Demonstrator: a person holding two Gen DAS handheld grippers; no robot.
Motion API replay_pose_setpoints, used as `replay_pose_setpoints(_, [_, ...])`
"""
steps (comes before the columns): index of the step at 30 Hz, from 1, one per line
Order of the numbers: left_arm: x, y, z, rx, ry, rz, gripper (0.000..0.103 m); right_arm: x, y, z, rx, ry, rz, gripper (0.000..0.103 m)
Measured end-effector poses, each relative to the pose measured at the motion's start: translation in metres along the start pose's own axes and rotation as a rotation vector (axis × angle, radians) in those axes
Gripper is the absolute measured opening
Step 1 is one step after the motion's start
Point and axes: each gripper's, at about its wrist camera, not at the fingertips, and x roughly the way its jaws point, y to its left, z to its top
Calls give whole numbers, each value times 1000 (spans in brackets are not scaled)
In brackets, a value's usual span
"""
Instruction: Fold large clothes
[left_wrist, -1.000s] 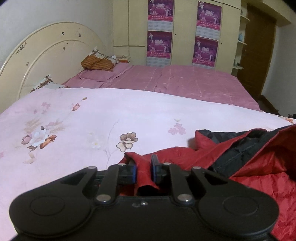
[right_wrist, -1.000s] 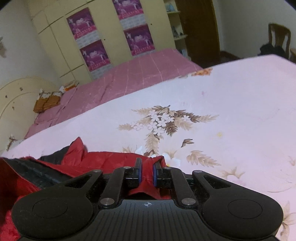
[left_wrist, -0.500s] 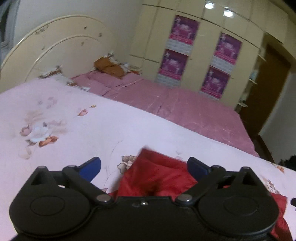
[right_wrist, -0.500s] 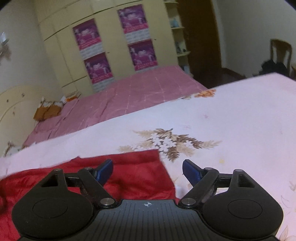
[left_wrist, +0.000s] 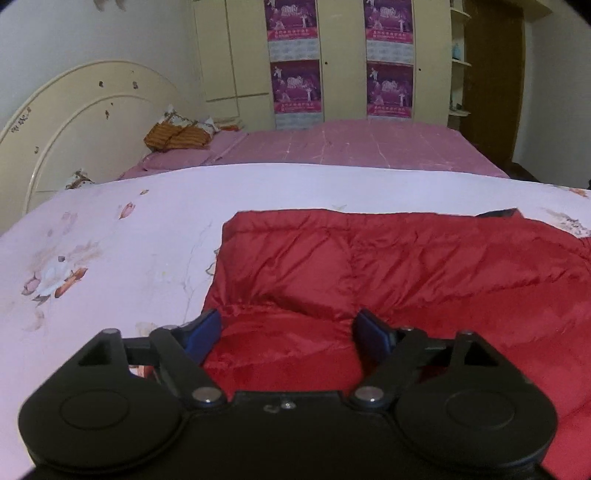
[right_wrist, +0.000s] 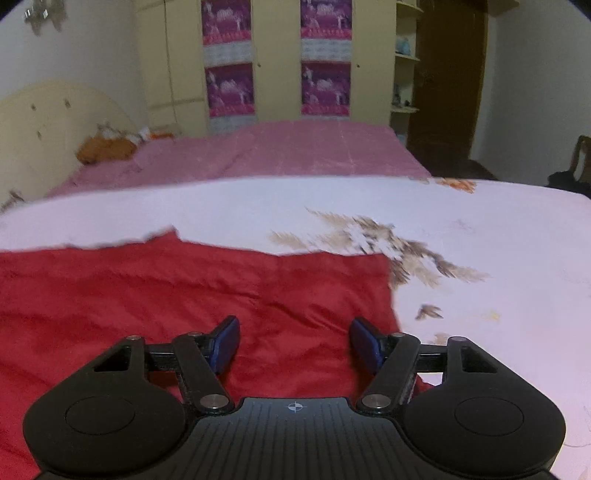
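A red padded jacket (left_wrist: 388, 266) lies flat on the pale floral bedspread (left_wrist: 110, 240), its folded edge running across both views. A sliver of its dark lining (left_wrist: 496, 213) shows at the far right edge. My left gripper (left_wrist: 290, 334) hovers over the jacket's left part, jaws apart and closing, with red cloth lying beneath them but not pinched. In the right wrist view my right gripper (right_wrist: 293, 341) sits over the jacket (right_wrist: 184, 295) near its right edge, jaws apart and closing, pads clear of the cloth.
The floral bedspread (right_wrist: 480, 258) stretches right of the jacket. Behind lies a pink-covered bed (left_wrist: 351, 147) with an orange pillow (left_wrist: 177, 136) by a cream headboard (left_wrist: 85, 122). A wardrobe with purple posters (left_wrist: 295, 62) lines the back wall; a dark door (right_wrist: 447, 81) is at right.
Both grippers were shut on bunched red cloth, then opened and let it go. The jacket now lies flat and spread, and both grippers have sunk toward it.
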Motion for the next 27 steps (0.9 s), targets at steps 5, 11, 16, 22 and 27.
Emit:
replay_pose_setpoints(5, [7, 1, -9, -30, 2, 4, 89, 16, -6, -12, -16, -18, -44, 67])
replay_pose_setpoints(11, [-3, 9, -2, -55, 10, 0, 82, 4, -18, 1, 61, 14, -19, 71])
replay_pose_setpoints(16, [-47, 3, 2, -53, -79, -69, 83, -47, 7, 4, 18, -65, 74, 71])
replay_pose_setpoints(22, [-71, -28, -14, 16, -69, -122, 85, -70, 48, -17, -58, -83, 142, 71])
replay_pose_setpoints(27, [-58, -26, -37, -3, -17, -73, 86, -62, 53, -40, -78, -62, 102, 71])
